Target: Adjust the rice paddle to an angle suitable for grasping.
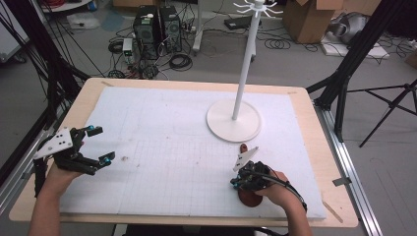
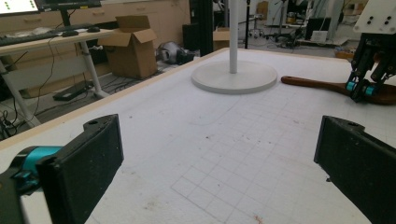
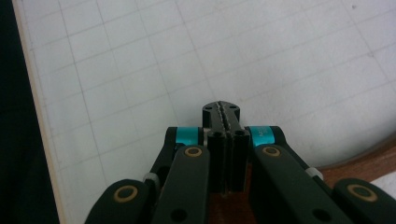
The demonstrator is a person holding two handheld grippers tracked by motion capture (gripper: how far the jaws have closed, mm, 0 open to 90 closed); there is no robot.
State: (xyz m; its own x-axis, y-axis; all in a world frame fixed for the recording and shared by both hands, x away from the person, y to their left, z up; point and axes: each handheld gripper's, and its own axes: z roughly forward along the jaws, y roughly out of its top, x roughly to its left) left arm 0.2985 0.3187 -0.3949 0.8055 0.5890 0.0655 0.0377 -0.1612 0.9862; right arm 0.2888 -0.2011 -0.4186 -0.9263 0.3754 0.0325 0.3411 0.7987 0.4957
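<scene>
A brown wooden spoon point(image 1: 251, 199) lies on the white gridded mat point(image 1: 162, 147) near the front right, with its handle end point(image 1: 243, 147) pointing toward the stand. My right gripper point(image 1: 237, 183) sits right over the spoon with its jaws pressed together; I see nothing between them. In the right gripper view the shut gripper point(image 3: 221, 112) points at the mat, and the spoon's wood point(image 3: 364, 163) shows below and to the right. My left gripper point(image 1: 102, 144) hovers open at the mat's left side. In its own view the left gripper point(image 2: 219, 163) frames bare mat, with the spoon point(image 2: 317, 84) and the right gripper point(image 2: 359, 88) farther off.
A white stand point(image 1: 233, 120) with a tall pole and hooks at the top rises from a round base at the mat's back right, also seen as the stand point(image 2: 233, 77) in the left gripper view. The wooden table edge point(image 1: 64, 118) frames the mat. Boxes, cables and tripods stand on the floor beyond.
</scene>
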